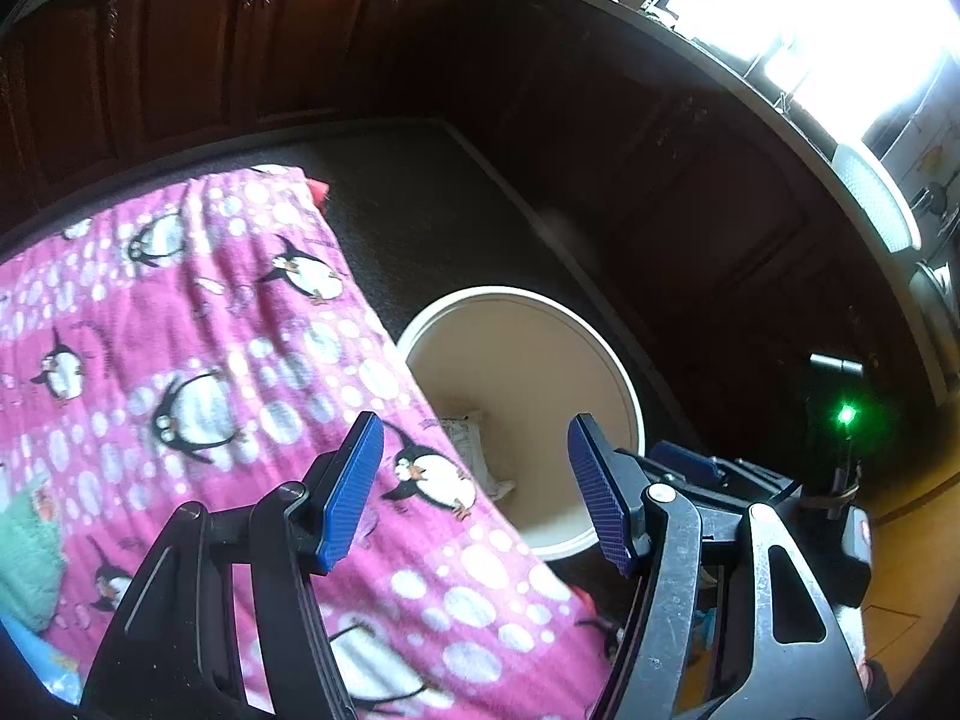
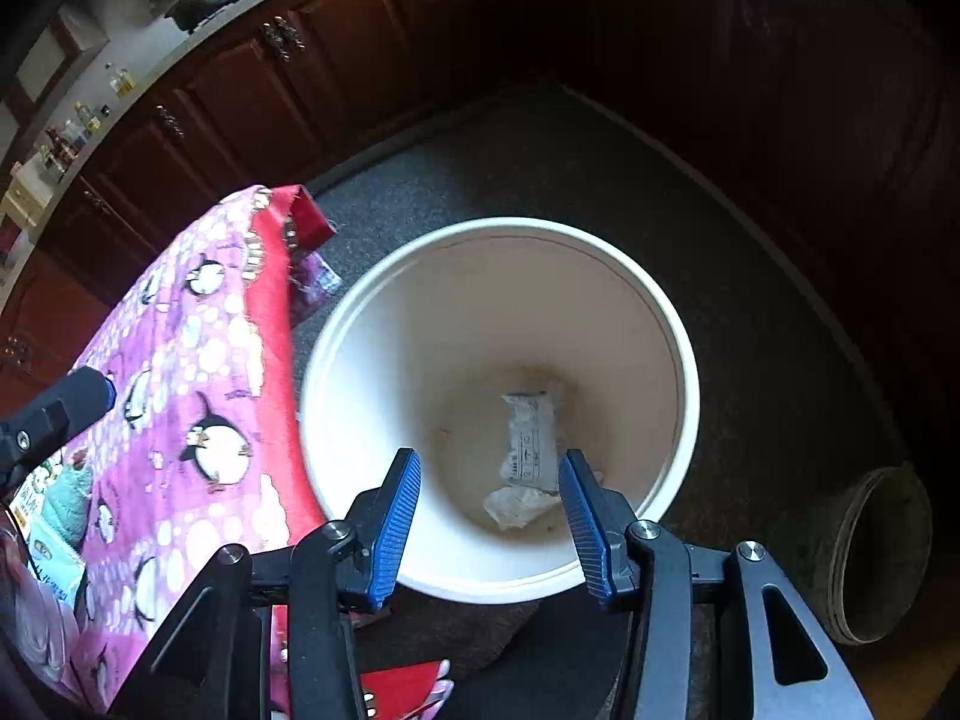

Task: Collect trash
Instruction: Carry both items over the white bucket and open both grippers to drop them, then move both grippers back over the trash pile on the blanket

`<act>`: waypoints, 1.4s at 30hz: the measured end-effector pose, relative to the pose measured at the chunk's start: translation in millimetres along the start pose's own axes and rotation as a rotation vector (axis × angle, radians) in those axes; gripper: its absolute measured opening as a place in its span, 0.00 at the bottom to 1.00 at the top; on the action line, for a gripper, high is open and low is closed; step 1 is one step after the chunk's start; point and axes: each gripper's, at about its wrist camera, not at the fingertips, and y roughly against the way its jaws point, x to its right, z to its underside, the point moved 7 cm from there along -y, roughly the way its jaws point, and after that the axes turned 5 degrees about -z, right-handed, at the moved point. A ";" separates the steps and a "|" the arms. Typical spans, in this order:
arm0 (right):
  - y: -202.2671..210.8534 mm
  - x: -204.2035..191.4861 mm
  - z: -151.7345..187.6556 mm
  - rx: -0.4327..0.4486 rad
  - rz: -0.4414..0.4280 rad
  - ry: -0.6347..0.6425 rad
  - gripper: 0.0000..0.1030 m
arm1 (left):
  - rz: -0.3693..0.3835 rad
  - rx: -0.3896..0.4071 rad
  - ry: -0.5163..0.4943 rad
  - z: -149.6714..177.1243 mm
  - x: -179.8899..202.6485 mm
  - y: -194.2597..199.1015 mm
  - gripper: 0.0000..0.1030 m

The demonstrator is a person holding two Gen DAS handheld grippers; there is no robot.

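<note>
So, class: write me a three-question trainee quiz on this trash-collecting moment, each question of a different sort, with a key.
1. True or false: the white bucket is empty.
2. Multiple choice: what covers the surface beside the bucket? A) a pink penguin blanket B) a plain grey towel C) a sheet of newspaper
3. Fill in: between the fingers of the right gripper, which hangs above the bucket, there is ____.

Key
1. False: a printed wrapper and a crumpled scrap lie on its bottom.
2. A
3. Nothing: its fingers stand apart with no item gripped; the left gripper is open too.
</note>
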 end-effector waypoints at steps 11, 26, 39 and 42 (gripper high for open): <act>24.0 -61.8 -9.1 0.065 -0.045 0.084 0.60 | -0.140 0.073 -0.021 14.2 -36.4 51.9 0.61; 32.8 -128.6 1.3 0.062 -0.122 0.173 0.61 | -0.225 0.138 0.008 30.0 -79.6 114.2 0.61; 30.4 -195.7 17.8 0.037 -0.190 0.270 0.61 | -0.262 0.163 0.069 52.9 -116.9 158.4 0.61; 29.5 -214.8 24.1 0.028 -0.212 0.299 0.61 | -0.271 0.164 0.097 61.4 -131.0 171.5 0.61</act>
